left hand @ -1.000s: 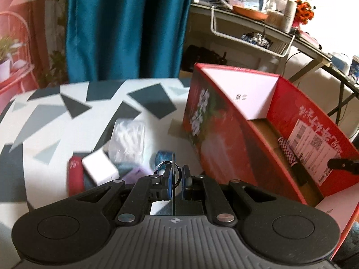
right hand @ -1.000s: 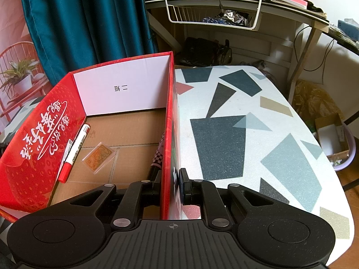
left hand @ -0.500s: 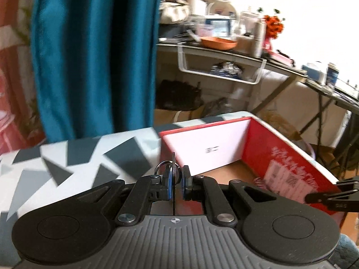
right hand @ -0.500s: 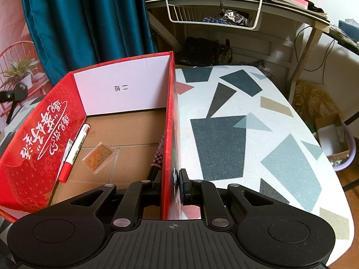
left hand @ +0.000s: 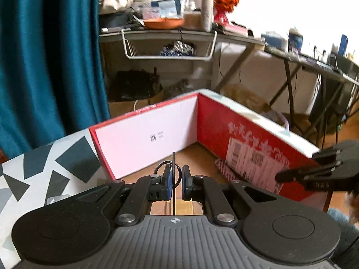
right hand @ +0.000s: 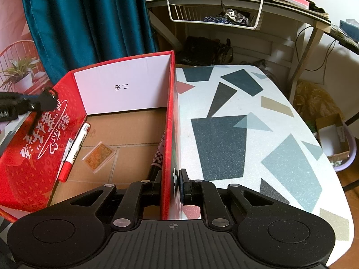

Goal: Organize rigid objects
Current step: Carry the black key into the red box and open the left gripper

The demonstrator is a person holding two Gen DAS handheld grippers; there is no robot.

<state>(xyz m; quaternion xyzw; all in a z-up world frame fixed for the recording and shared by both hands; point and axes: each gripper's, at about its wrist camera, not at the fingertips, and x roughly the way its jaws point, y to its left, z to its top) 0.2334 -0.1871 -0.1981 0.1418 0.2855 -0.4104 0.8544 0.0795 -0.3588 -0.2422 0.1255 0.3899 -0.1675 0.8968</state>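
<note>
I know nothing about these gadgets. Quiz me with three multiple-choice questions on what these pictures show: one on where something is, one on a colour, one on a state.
1. Where does the red-capped white marker pen lie?
A. On the patterned tabletop
B. Inside the red cardboard box, along its left wall
C. In the wire basket

2. What colour is the box's inner end panel?
A. White
B. Green
C. Black

3. What is the right gripper doing?
A. Hanging open in the air
B. Holding the pen
C. Pinching the box's right wall

Answers:
1 B: the pen rests on the box floor by the left wall.
2 A: the end panel is plain white with small print.
3 C: its fingers sit on either side of the wall.
</note>
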